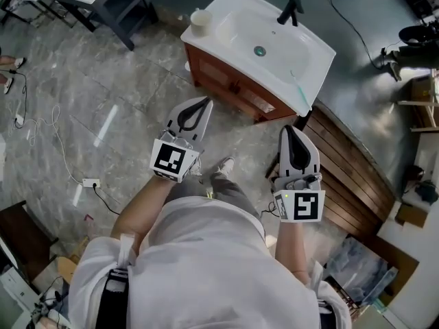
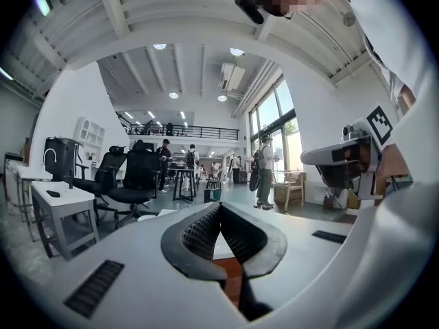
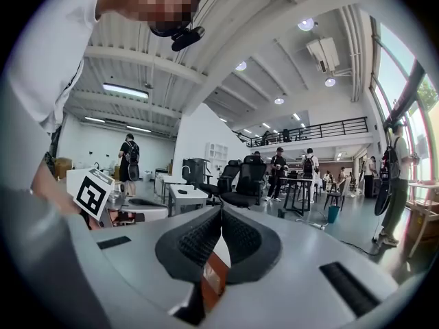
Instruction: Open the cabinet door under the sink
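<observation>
Brown cabinet [image 1: 236,91] stood under white sink [image 1: 226,9], upper centre of head view, doors shut. Left gripper [image 1: 204,103] and right gripper [image 1: 288,130] hung below it in frame, not touching. Both jaws pressed together, empty.

Grey marbled floor [image 1: 123,94] all around, with a white power strip [image 1: 90,182] lying on it and a thin white cable [image 1: 60,149] snaking away from it. There's a dark grey table [image 1: 113,2] up in the far corner, and a slatted wooden panel [image 1: 357,177] lying flat on the floor off to the right. Out in the hall, black office chairs [image 2: 140,177] stand beside a white desk [image 2: 58,201]. A person with a backpack [image 2: 191,159] stands behind them, another person [image 2: 264,171] is by the tall windows [image 2: 274,112], a railed mezzanine [image 2: 185,130] runs above, and a teal bin [image 3: 333,214] sits on the floor.
</observation>
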### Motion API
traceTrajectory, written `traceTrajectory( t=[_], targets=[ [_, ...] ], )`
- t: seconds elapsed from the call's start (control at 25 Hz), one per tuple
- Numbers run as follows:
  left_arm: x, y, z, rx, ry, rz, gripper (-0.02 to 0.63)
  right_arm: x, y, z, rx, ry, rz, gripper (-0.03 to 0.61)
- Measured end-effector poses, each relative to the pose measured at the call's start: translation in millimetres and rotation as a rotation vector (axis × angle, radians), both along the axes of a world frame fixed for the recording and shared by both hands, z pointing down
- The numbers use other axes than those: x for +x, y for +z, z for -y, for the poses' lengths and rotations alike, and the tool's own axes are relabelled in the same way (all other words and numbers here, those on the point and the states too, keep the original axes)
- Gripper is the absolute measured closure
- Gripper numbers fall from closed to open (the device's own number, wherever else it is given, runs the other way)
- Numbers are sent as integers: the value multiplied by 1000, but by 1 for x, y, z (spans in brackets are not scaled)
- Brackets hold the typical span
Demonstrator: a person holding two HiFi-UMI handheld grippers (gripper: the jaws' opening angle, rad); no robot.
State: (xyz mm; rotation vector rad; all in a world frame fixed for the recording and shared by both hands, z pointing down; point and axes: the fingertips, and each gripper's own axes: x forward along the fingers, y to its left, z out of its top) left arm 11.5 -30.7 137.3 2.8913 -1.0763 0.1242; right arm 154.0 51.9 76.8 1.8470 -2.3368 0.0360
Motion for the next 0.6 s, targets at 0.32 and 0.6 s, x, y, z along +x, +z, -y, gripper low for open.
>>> traceTrajectory(
  t=[0.32,0.6],
  targets=[
    [30,90,35,-49,-2,33,597,9,82,45,-60,-43,2,547],
    [50,194,75,-82,0,54,535,11,180,85,-110,-62,16,546]
  ],
)
